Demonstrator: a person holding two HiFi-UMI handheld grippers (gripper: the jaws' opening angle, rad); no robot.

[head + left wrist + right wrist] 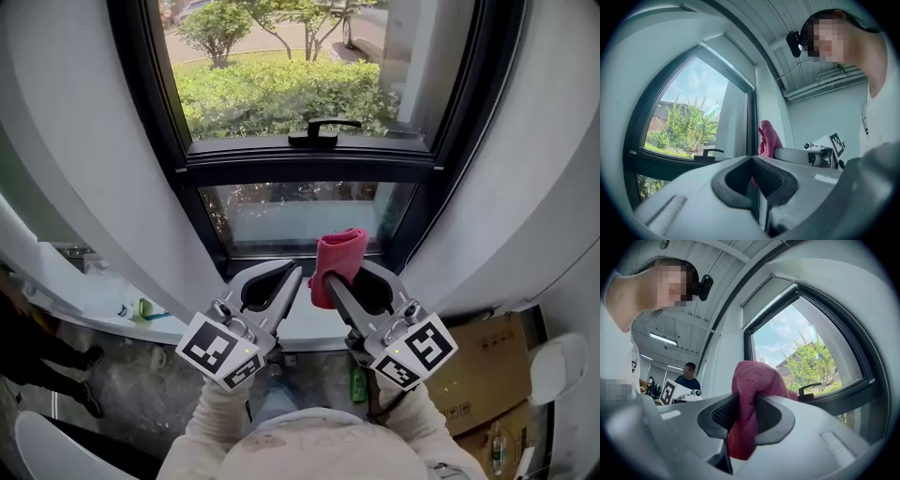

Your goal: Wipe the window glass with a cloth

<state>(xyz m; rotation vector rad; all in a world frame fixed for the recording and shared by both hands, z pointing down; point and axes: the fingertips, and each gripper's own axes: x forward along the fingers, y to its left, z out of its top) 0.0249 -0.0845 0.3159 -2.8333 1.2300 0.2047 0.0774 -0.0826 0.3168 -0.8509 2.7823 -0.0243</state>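
A dark-framed window (309, 155) faces me, with an upper pane, a black handle (323, 131) on the middle bar and a lower pane (305, 214). My right gripper (323, 279) is shut on a pink-red cloth (336, 262), which bunches up above the jaws just in front of the lower pane. The cloth (749, 394) fills the gap between the right jaws. My left gripper (298, 274) is held beside it, shut and empty. From the left gripper (757, 187) view the cloth (768, 139) shows behind the jaws.
White curved walls flank the window. Cardboard boxes (483, 370) stand low right, a white ledge (103, 300) with small items low left. A second person (689, 376) sits in the room behind.
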